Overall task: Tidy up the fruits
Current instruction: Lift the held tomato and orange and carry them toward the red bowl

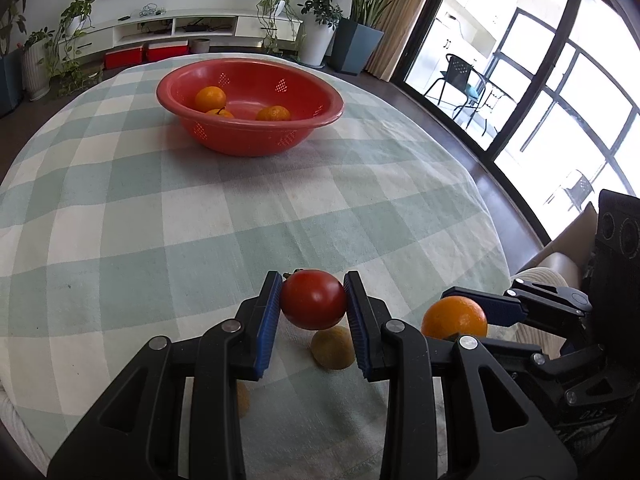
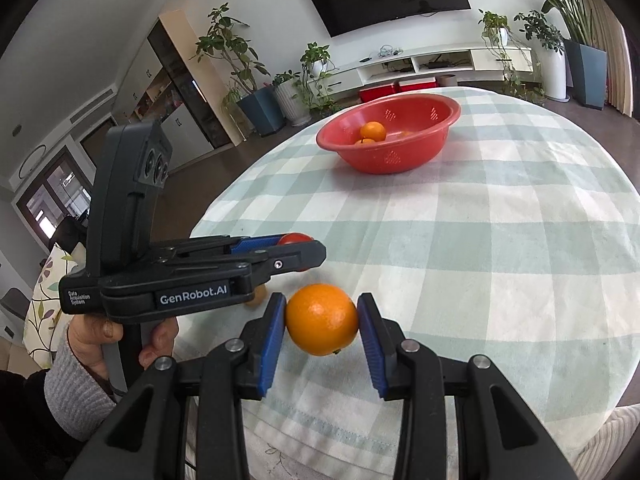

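Pinching a tomato (image 1: pixel 313 299) in my left claw (image 1: pixel 313 312) and an orange (image 2: pixel 322 319) in my right claw (image 2: pixel 322 330), I hold both above the near tabletop (image 1: pixel 160 208); the far red bowl (image 1: pixel 248 136) contains oranges. The left claw's side reads "GenRobot.AI".

**Lighting / image quality check**

Daylight, bright, coming in from the glass doors (image 1: pixel 560 92) on the right of my left wrist view; panes are blown out white. Soft shadow under the red bowl (image 1: pixel 250 112) falling toward me, another under the held tomato (image 1: pixel 313 299). Small specular spot on the orange (image 2: pixel 322 319). Both feeds sharp in the centre, no motion blur I can see. Heavy fisheye: the table (image 2: pixel 500 240) edge bows, the room curves, corners vignette to black. My own gripper bodies at the bottom are dark, with little detail
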### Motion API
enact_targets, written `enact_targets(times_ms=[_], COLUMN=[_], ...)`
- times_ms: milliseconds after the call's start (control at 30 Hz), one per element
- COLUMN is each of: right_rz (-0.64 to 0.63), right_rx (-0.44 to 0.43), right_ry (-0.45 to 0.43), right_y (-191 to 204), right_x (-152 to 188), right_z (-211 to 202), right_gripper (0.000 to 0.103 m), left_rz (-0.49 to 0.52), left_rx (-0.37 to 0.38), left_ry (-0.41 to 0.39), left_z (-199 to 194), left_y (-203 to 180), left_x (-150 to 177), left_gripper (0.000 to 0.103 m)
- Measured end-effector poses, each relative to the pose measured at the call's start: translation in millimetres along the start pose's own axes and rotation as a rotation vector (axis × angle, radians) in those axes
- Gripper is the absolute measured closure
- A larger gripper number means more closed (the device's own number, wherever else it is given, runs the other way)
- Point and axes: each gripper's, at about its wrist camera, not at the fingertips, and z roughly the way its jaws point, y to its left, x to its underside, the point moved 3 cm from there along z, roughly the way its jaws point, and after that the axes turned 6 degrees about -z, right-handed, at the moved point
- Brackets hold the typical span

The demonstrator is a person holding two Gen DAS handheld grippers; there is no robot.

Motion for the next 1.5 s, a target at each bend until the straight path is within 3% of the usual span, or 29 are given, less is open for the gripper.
enact_targets(times_ms=[400, 1500], right_rz=[-0.001, 0.008], right_rx=[0.006, 0.003], right_ry=[-0.048, -0.065], right_y=[-8.4, -28.7], right_x=[-32.8, -89.3], right_z=[1.1, 22.9], right_gripper=[0.064, 0.063], left_rz=[0.012, 0.029], left_rx=[-0.002, -0.006], left_ry=[-0.028, -0.063], left_z=[-6.9, -4.8], left_y=[-0.3, 9.1], left_x=[-15.7, -66.5], left_gripper=[0.073, 0.073])
